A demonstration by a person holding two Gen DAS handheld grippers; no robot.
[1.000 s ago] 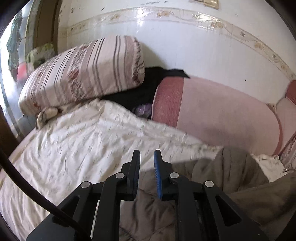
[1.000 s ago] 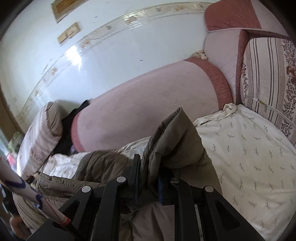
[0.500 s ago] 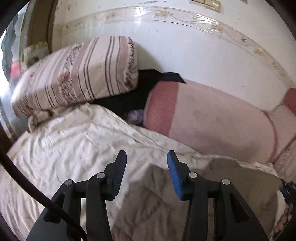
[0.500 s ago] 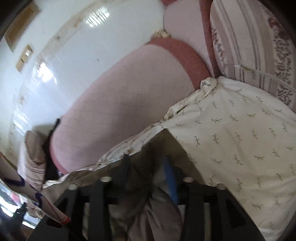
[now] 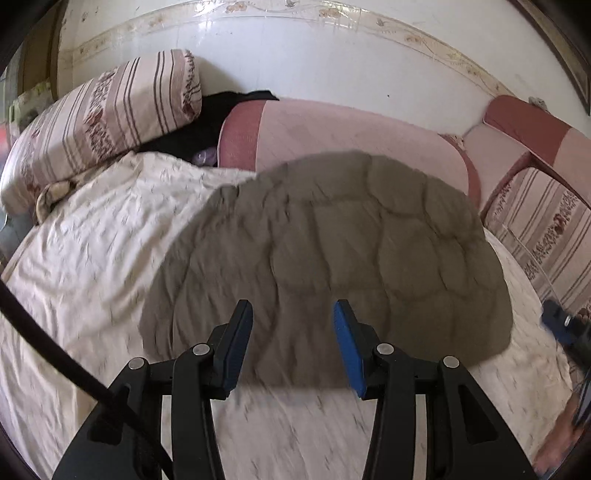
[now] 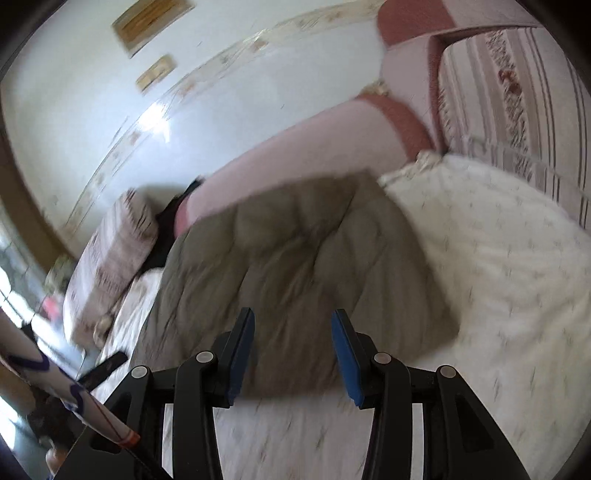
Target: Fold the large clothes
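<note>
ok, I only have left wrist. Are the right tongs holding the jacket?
Observer: No. The right tongs are open, have just been opening, and the pads press on nothing. The jacket lies on the sheet.
Operator: Anything near them that I lack?
Observer: A white pole with blue marks crosses the lower left corner of the right wrist view.
Operator: On the wall?
Observer: Two yellowish plaques, high up.
</note>
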